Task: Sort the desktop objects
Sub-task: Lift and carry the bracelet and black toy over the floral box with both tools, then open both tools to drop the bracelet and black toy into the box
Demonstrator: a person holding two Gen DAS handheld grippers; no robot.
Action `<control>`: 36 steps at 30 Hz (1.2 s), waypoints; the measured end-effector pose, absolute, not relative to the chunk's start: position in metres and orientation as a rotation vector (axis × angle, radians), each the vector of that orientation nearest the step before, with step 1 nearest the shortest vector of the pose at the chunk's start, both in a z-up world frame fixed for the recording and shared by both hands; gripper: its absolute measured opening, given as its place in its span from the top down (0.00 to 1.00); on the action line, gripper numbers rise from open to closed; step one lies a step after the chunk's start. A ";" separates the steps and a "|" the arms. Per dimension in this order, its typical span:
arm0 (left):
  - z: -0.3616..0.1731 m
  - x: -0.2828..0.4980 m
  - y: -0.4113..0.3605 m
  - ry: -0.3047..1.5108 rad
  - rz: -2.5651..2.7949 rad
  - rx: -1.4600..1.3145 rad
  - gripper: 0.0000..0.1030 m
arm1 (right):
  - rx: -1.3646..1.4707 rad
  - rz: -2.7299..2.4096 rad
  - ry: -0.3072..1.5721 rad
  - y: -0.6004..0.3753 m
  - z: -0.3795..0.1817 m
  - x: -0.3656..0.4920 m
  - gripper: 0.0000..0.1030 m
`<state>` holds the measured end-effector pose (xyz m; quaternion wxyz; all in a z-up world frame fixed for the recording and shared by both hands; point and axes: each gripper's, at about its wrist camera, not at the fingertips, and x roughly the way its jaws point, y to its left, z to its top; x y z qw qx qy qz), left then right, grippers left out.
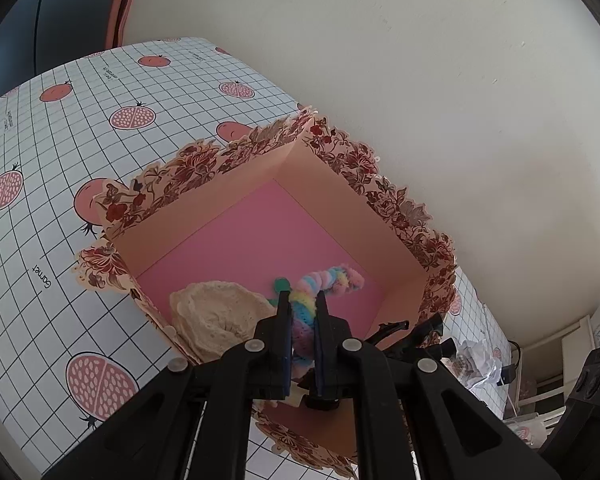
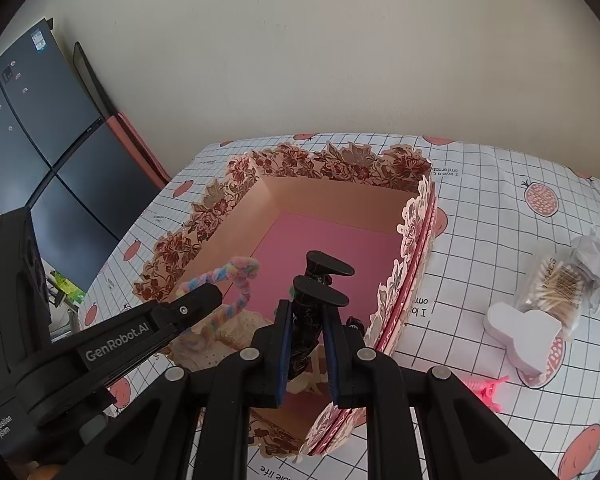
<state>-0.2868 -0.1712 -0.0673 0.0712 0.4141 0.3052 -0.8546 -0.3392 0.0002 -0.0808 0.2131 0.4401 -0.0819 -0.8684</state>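
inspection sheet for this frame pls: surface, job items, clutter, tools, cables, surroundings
Surface: table under a grid cloth with a fruit print.
Job's things: floral box open; cream crochet piece inside.
Clutter: cotton swab pack, white block, pink hair clip, crumpled wrapper, all right of the box.
Grippers: left tool shut on rainbow twisted cord; right tool shut on black hair clip; both over the box.
Cables: nothing seen.
Surroundings: plain wall, dark fridge.
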 end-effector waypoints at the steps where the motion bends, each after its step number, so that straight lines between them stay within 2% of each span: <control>1: -0.068 -0.287 -0.171 0.917 -2.568 1.247 0.92 | 1.224 -2.410 -0.225 0.000 -0.081 -0.339 0.84; 18: -0.069 -0.288 -0.171 0.917 -2.559 1.258 0.92 | 1.241 -2.406 -0.208 -0.003 -0.084 -0.339 0.81; 36: -0.069 -0.288 -0.169 0.915 -2.559 1.264 0.81 | 1.242 -2.396 -0.227 -0.004 -0.083 -0.337 0.81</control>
